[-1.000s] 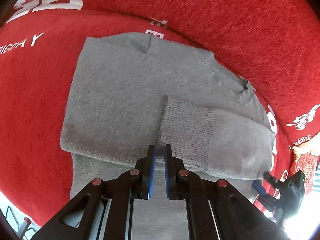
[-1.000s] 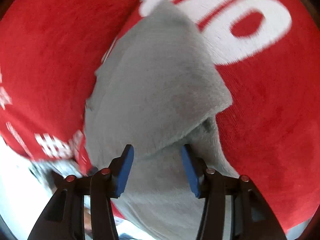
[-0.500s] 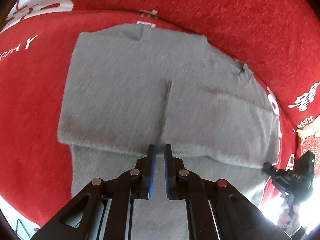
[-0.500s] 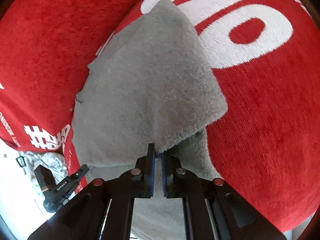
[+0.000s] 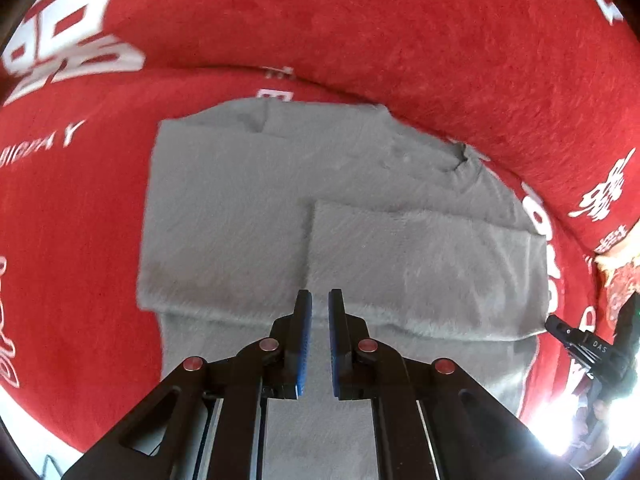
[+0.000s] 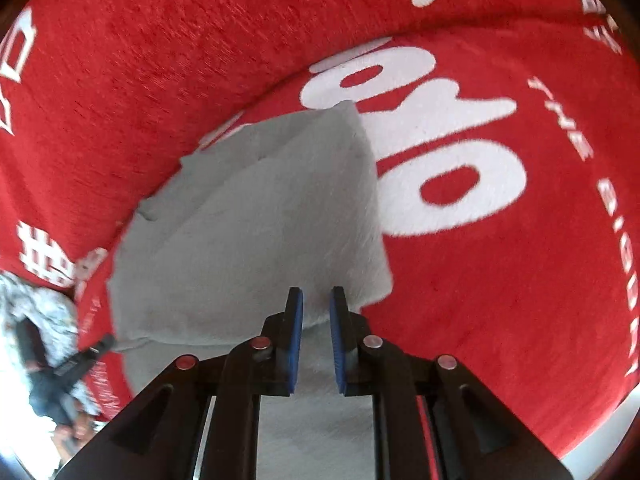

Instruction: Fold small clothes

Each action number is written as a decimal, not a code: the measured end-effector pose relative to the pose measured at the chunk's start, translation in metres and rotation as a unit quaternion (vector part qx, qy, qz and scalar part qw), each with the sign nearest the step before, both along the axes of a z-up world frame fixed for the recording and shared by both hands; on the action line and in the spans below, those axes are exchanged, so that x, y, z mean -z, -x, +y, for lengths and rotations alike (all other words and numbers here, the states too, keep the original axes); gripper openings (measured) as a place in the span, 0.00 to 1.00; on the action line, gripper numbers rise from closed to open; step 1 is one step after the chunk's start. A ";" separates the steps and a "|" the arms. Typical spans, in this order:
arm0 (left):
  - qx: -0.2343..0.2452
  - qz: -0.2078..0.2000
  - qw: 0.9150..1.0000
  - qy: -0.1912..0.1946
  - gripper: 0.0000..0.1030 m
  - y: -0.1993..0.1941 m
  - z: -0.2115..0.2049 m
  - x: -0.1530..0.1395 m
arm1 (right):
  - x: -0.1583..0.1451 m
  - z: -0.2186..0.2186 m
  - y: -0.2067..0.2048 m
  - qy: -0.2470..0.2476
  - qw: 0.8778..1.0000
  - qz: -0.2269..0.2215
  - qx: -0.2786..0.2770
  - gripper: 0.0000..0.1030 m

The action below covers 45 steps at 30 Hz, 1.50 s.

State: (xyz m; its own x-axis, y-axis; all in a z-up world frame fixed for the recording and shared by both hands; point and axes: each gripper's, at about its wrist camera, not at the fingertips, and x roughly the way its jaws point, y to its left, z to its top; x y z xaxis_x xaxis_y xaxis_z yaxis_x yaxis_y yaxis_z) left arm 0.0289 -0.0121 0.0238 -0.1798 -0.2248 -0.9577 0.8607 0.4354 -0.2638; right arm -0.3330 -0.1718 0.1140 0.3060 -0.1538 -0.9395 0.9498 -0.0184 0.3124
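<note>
L gripper (image 5: 317, 308): jaws nearly shut, thin gap, nothing between them, over the near fold edge of the sweater (image 5: 248, 216). R gripper (image 6: 316, 306): jaws narrow, just been opening a bit, nothing gripped, pads clear of the knit, above its right corner. Grey sweater (image 6: 256, 232) lies folded flat on the red blanket (image 5: 400, 40) w/ white lettering; one sleeve folded across the body. R gripper shows at left view's right edge, by the sweater's corner.
</note>
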 end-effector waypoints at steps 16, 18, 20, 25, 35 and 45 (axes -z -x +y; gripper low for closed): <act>0.000 -0.046 0.997 -0.061 0.42 -0.012 0.016 0.009 | -0.009 0.021 0.027 -0.031 0.998 -0.034 0.037 0.15; 0.006 -0.052 0.996 -0.069 0.45 -0.006 0.025 0.007 | -0.013 0.030 0.027 -0.034 0.998 -0.037 0.034 0.15; 0.012 -0.056 0.996 -0.072 0.48 0.000 0.032 0.002 | -0.015 0.038 0.026 -0.038 0.998 -0.039 0.034 0.19; 0.041 -0.052 0.995 -0.080 0.49 0.019 0.044 -0.009 | -0.020 0.057 0.015 -0.045 0.998 -0.042 0.026 0.38; 0.075 -0.049 0.994 -0.059 1.00 0.050 0.045 -0.030 | -0.024 0.081 -0.019 -0.052 0.998 -0.036 -0.024 0.66; 0.074 -0.078 0.991 -0.080 1.00 0.055 0.030 -0.024 | -0.028 0.086 -0.045 -0.036 0.995 -0.018 -0.087 0.82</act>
